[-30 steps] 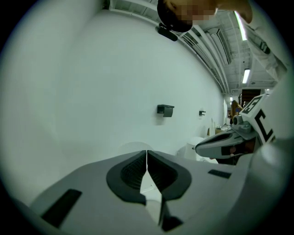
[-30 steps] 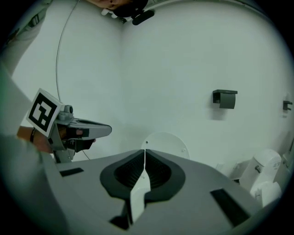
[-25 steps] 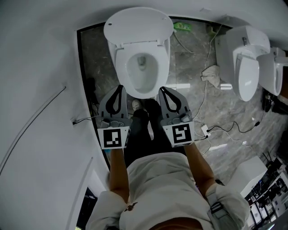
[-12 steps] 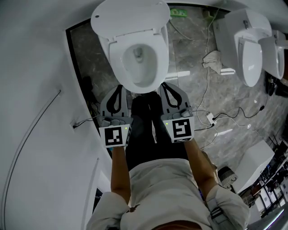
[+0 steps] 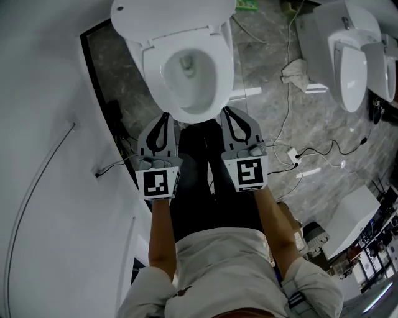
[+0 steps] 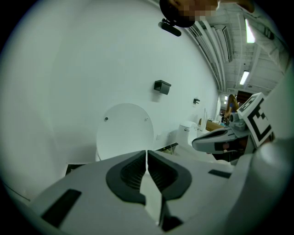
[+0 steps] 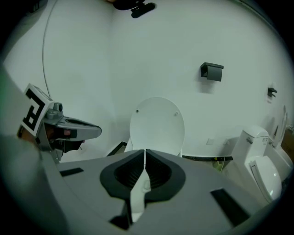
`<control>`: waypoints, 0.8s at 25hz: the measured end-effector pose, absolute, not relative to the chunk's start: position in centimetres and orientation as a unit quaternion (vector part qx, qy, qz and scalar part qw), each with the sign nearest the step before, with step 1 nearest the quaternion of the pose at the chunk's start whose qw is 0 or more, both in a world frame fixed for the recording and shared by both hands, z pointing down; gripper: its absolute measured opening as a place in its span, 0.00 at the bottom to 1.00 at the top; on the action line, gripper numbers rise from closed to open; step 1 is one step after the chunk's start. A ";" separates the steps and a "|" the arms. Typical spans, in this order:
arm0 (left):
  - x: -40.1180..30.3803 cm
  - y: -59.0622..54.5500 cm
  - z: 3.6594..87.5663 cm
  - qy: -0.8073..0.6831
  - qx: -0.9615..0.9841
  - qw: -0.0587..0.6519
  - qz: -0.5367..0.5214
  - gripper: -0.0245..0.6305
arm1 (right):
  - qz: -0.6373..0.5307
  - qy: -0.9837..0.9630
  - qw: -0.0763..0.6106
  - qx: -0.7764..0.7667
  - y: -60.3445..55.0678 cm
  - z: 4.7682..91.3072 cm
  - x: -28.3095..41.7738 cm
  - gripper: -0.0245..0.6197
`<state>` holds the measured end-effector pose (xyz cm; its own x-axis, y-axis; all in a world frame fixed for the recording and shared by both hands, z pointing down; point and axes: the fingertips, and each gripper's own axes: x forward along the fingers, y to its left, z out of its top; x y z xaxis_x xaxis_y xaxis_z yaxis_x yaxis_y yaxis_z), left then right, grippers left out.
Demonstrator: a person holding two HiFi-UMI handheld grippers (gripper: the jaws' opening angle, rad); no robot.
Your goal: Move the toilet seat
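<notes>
A white toilet (image 5: 186, 68) stands at the top of the head view. Its lid (image 5: 168, 18) is raised against the wall, and the seat ring (image 5: 214, 84) lies on the bowl. My left gripper (image 5: 165, 116) is shut and empty, its tips just off the bowl's front left rim. Off the front right rim, my right gripper (image 5: 224, 111) is shut and empty too. The left gripper view shows shut jaws (image 6: 146, 152) below the upright lid (image 6: 125, 133). From the right gripper view, closed jaws (image 7: 144, 151) point at that lid (image 7: 157, 124).
A second toilet (image 5: 348, 56) stands to the right, with cables (image 5: 292, 155) and a crumpled cloth (image 5: 295, 71) on the marble floor between. A curved white wall (image 5: 50, 124) closes the left side. The person's black-trousered legs (image 5: 205, 186) stand behind the grippers. A black fixture (image 7: 212, 71) hangs on the wall.
Both grippers have sunk together toward the bowl's front rim, still shut. The toilet now fills more of the head view and sits further up and left.
</notes>
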<state>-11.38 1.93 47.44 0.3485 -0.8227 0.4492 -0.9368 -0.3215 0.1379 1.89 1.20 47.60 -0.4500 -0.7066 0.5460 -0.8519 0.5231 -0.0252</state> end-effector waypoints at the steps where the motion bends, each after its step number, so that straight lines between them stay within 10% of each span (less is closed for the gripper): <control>1: -11.4 2.0 48.0 -0.549 0.799 0.192 0.153 0.08 | 0.151 -0.837 0.244 0.465 1.3 48.1 1.9 0.07; 20: -11.5 3.8 57.5 -0.542 0.786 0.235 0.181 0.08 | 0.198 -0.814 0.280 0.469 3.1 57.8 3.1 0.07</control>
